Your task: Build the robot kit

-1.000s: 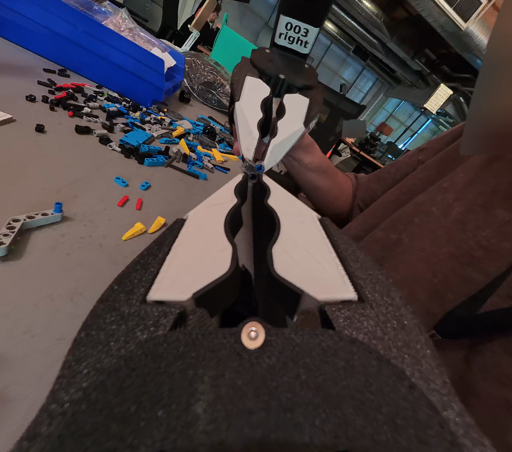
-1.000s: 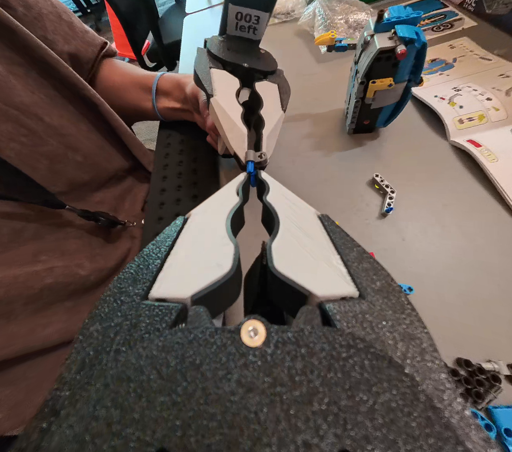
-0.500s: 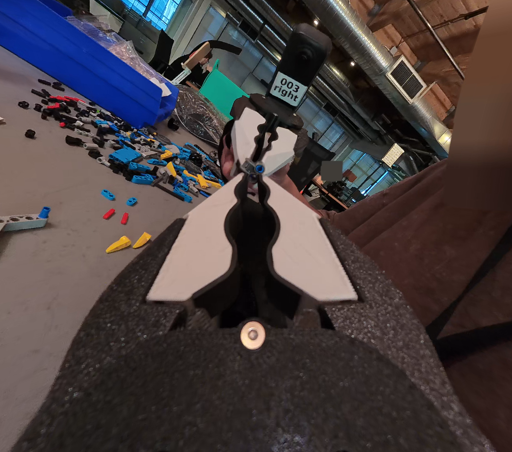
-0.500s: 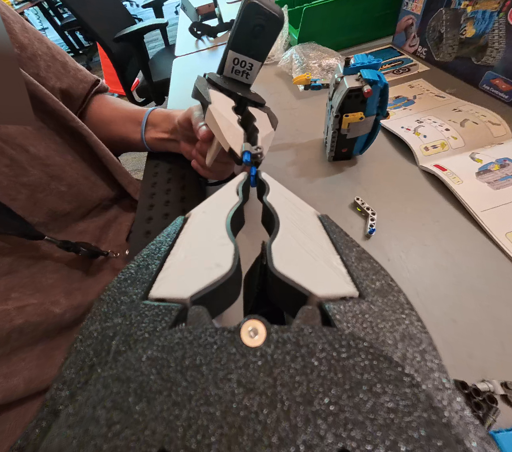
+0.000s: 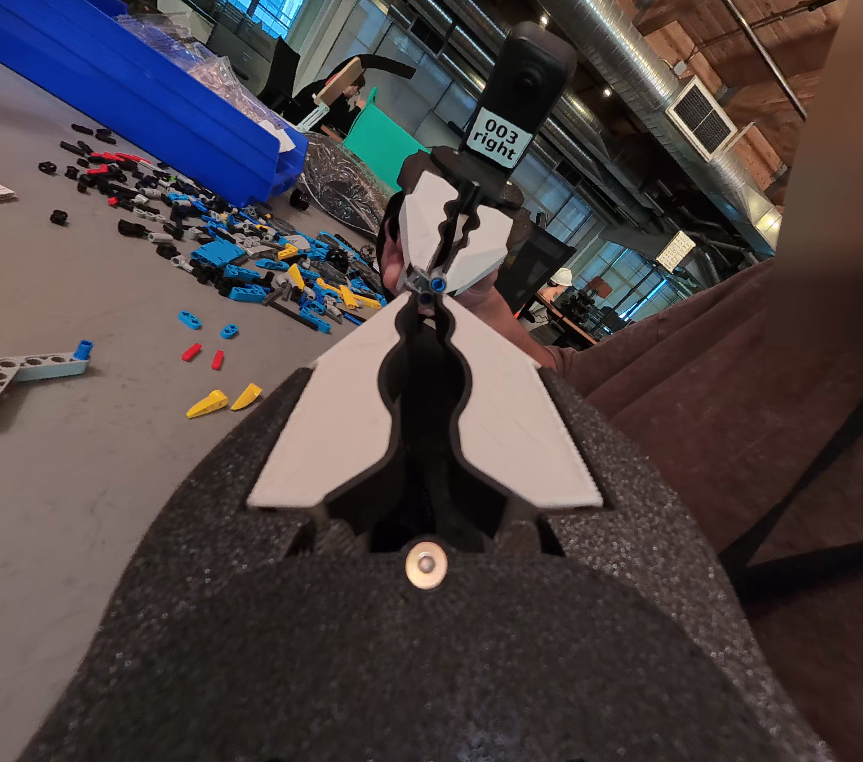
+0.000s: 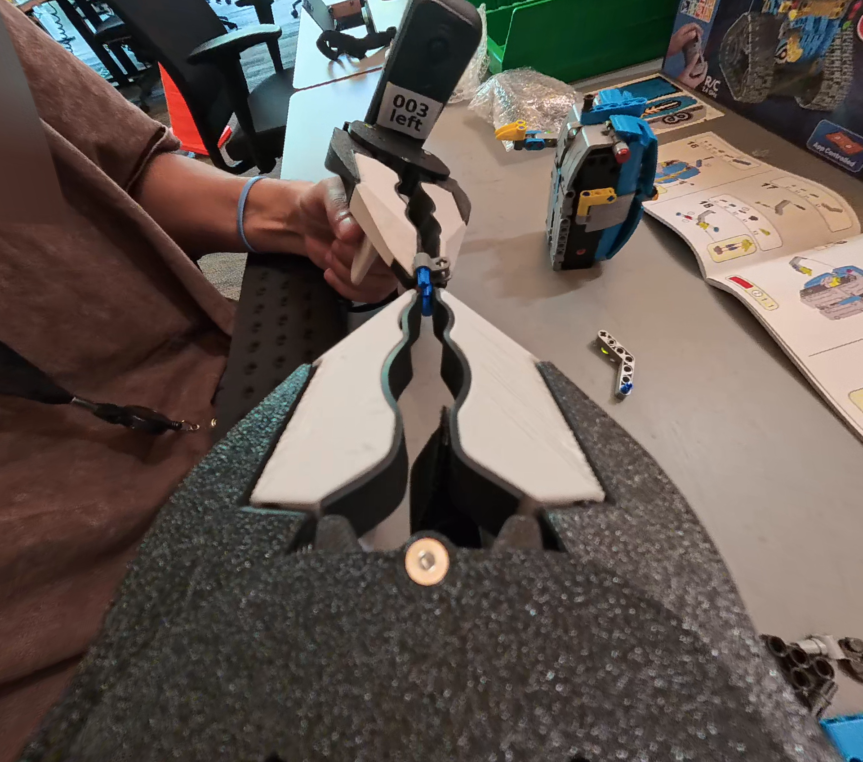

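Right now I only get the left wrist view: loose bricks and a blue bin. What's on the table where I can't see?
Observer: A partly built blue and grey model stands upright there.
Operator: Are there any instructions around?
Observer: Yes, an open booklet lies beside the model.
Operator: What is the right hand-held gripper pinching?
Observer: The right hand-held gripper pinches a blue pin. Side-on, the pin's far end sits in the grey connector that the left hand-held gripper holds.
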{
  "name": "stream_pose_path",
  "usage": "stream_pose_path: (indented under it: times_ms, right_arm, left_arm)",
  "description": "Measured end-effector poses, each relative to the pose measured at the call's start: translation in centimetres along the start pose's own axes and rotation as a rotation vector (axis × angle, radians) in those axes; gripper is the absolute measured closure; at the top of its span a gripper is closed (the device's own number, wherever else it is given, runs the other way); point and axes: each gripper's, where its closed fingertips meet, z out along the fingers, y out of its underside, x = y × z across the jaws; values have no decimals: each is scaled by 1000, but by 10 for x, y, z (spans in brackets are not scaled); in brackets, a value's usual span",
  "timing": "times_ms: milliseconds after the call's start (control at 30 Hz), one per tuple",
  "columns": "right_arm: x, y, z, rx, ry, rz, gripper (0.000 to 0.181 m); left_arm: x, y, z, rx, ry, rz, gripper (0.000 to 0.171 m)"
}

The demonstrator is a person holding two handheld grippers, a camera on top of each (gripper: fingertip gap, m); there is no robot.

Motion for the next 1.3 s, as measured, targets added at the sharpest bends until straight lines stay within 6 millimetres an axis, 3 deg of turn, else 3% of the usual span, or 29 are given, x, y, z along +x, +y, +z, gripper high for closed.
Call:
stream_pose_path:
  times_ms: [233, 533, 733, 967, 1300]
  right_arm:
    - [-4, -1, 0, -7, -26, 25, 177]
    - [-19, 40, -5, -286, -87, 0, 177]
    - [-24, 53, -2, -301, -166, 42, 178]
    - [-23, 23, -5, -137, -177, 48, 177]
    - [-39, 38, -9, -242, -261, 79, 176]
  left_arm:
    - [4, 1, 0, -7, 20, 5, 166]
    - [1, 45, 8, -269, -26, 144, 166]
    - [-1, 58, 8, -343, -32, 163, 166]
    - [12, 31, 5, -196, 68, 36, 166]
    - [21, 51, 8, -301, 97, 97, 166]
